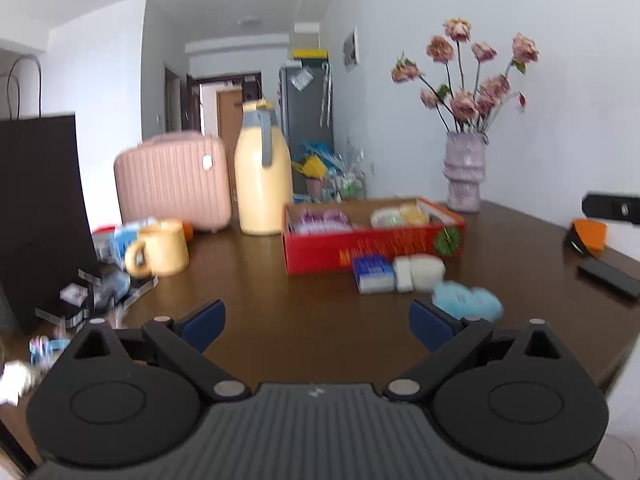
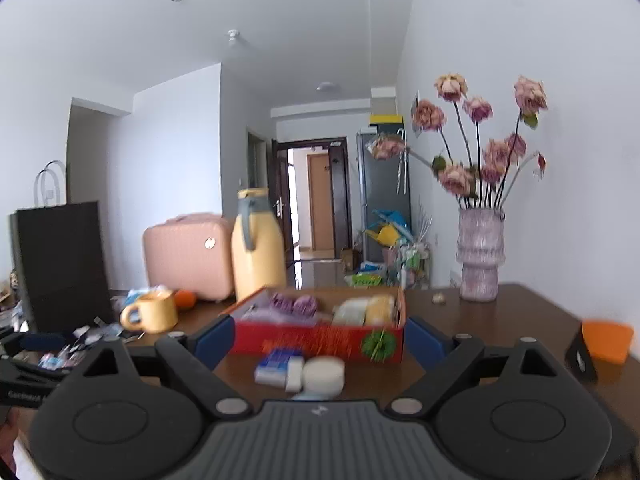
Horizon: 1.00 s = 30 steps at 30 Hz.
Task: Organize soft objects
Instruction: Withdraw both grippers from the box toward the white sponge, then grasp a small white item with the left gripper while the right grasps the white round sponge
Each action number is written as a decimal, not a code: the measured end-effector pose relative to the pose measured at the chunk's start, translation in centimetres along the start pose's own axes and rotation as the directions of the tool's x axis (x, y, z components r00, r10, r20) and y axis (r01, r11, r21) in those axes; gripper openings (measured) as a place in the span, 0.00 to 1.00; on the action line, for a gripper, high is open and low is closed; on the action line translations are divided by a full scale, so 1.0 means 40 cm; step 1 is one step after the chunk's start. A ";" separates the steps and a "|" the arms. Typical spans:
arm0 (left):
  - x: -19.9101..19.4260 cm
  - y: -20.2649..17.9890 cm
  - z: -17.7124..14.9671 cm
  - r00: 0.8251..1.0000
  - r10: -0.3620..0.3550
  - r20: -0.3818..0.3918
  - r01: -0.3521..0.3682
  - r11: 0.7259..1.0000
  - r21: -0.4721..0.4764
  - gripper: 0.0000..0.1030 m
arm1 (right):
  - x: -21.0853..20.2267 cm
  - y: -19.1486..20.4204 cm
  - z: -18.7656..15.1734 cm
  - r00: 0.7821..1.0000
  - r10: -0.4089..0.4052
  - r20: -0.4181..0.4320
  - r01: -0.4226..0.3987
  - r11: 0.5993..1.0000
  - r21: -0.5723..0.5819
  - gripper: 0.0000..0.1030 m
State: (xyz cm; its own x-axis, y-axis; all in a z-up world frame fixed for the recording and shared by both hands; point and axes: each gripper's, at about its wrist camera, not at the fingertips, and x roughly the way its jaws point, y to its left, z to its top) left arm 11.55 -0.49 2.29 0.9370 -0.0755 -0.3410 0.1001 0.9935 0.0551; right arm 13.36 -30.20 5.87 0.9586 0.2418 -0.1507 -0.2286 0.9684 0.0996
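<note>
A red cardboard box sits on the brown table and holds purple, white and yellow soft items. In front of it lie a blue-white packet, a white sponge and a blue fluffy item. My left gripper is open and empty, above the table short of these. In the right wrist view the red box, the packet and the white sponge lie just ahead of my right gripper, which is open and empty.
A yellow jug, a pink case, a yellow mug and a black bag stand at the left. A vase of flowers is at the back right. An orange-black object and clutter lie nearby.
</note>
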 end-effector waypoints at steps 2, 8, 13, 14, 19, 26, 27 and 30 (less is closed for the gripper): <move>-0.011 0.002 -0.023 0.999 -0.016 -0.041 0.015 1.000 -0.010 0.98 | -0.042 0.010 -0.044 1.000 0.011 -0.030 -0.010 1.000 0.013 0.89; 0.030 -0.018 -0.013 0.998 -0.019 -0.063 0.020 1.000 0.020 0.98 | -0.068 0.015 -0.114 0.992 0.028 -0.124 -0.025 0.999 0.027 0.89; 0.103 -0.027 0.009 0.995 -0.030 -0.097 0.032 0.999 0.016 0.98 | -0.040 -0.001 -0.112 0.993 -0.001 -0.121 0.006 0.999 0.038 0.88; 0.123 -0.029 0.012 0.994 -0.038 -0.106 0.040 0.999 0.011 0.98 | -0.028 -0.007 -0.112 0.992 0.001 -0.128 0.005 0.999 0.047 0.88; 0.247 -0.055 0.031 0.982 -0.095 -0.160 0.095 0.995 -0.008 0.91 | 0.078 -0.041 -0.122 0.981 0.006 -0.192 0.011 0.996 0.083 0.83; 0.471 -0.146 0.076 0.972 -0.172 -0.158 0.176 0.984 0.011 0.71 | 0.288 -0.088 -0.117 0.965 0.038 -0.258 -0.005 0.992 0.125 0.71; 0.504 -0.161 0.085 0.971 -0.177 -0.163 0.182 0.983 0.016 0.68 | 0.315 -0.093 -0.115 0.964 0.038 -0.262 -0.005 0.992 0.124 0.71; 0.588 -0.193 0.105 0.962 -0.211 -0.175 0.216 0.976 0.007 0.67 | 0.384 -0.118 -0.111 0.963 0.014 -0.270 0.022 0.991 0.132 0.71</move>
State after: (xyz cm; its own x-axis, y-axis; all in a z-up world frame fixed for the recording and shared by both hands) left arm 34.23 -10.31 -2.23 0.8213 -0.2672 -0.5040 0.3021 0.9532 -0.0130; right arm 28.39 -30.78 -1.27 0.8738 0.2630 -0.4090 -0.1829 0.9571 0.2247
